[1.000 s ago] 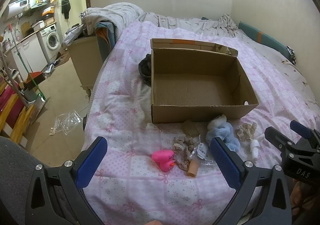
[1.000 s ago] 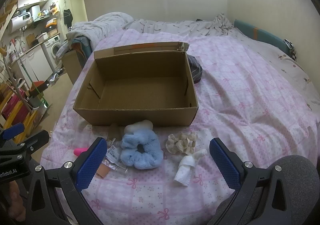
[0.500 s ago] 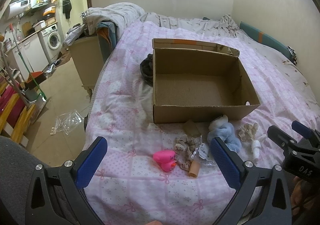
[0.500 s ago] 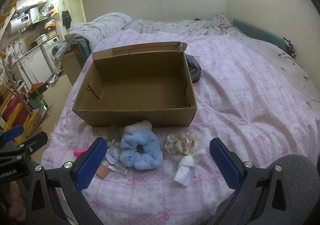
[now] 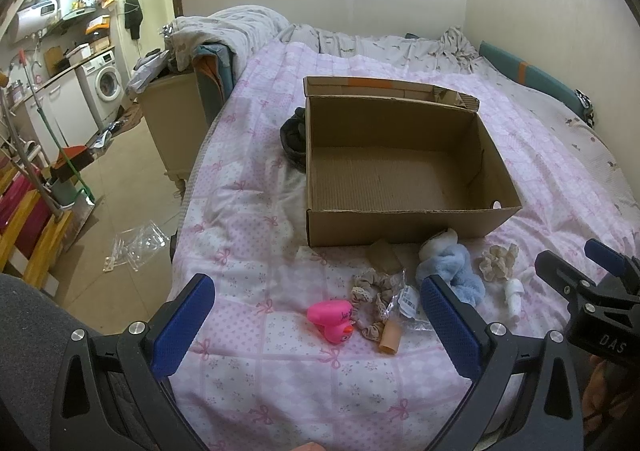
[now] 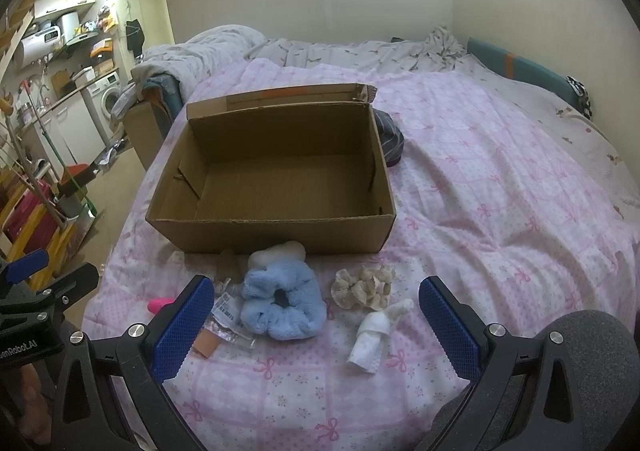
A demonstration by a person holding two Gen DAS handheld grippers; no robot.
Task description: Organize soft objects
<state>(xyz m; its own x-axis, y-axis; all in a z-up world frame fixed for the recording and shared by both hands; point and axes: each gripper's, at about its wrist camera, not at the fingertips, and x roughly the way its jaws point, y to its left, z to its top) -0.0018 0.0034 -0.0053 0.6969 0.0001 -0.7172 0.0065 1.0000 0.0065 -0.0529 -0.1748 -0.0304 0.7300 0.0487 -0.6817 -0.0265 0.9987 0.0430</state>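
From the left wrist view, the left gripper (image 5: 316,319) hovers above the near edge of the bed (image 5: 248,187), its jaws spread wide and holding nothing. Between the blue pads lie a pink duck toy (image 5: 332,317), a beige lace scrunchie (image 5: 370,301) and a small tan tube (image 5: 390,339) beside a crinkled clear wrapper (image 5: 408,301). Just beyond, a fluffy blue scrunchie (image 5: 450,275) rests near the front wall of an open cardboard box (image 5: 400,225), which holds nothing. A cream scrunchie (image 5: 498,263) and a small white cloth toy (image 5: 513,293) lie farther right, near the right gripper (image 5: 592,283), which shows at the frame's edge with its jaws apart. A dark garment (image 5: 292,139) sits against the box's left side.

From the right wrist view, the right gripper (image 6: 316,319) also has its jaws spread and empty. The blue scrunchie (image 6: 280,303), cream scrunchie (image 6: 364,287) and white cloth toy (image 6: 376,331) lie on the pink quilt between the pads, in front of the box (image 6: 280,231). The wrapper (image 6: 228,315) sits just left of the blue scrunchie, and only a sliver of the pink duck toy (image 6: 160,303) shows behind the left pad.
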